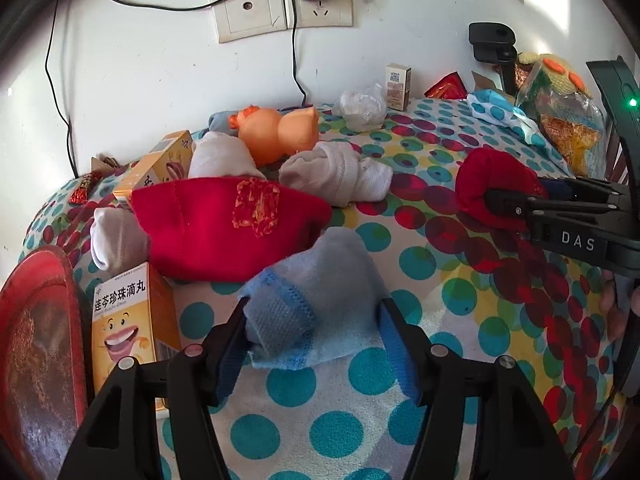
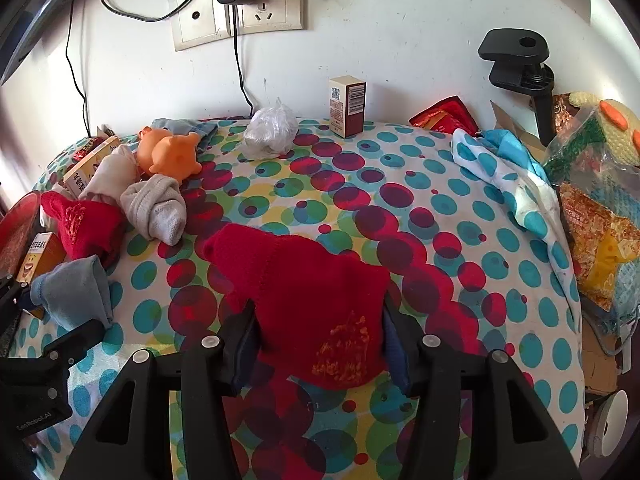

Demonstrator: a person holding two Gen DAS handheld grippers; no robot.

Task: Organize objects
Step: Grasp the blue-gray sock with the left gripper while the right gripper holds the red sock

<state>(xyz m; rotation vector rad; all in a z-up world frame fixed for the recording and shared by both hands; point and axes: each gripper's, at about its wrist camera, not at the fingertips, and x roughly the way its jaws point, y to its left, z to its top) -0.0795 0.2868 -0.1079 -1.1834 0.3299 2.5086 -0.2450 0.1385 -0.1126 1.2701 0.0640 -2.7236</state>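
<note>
The left claw pinches a soft, pale blue knitted sock low over the polka-dot cloth-covered table. The right claw pinches a fuzzy red knitted sock bearing gold print, its lower edge hidden between the pads.

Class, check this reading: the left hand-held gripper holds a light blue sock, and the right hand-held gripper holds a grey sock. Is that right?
Not quite. The right hand-held gripper holds a red sock, as the right wrist view shows. The left hand-held gripper does hold the light blue sock.
</note>
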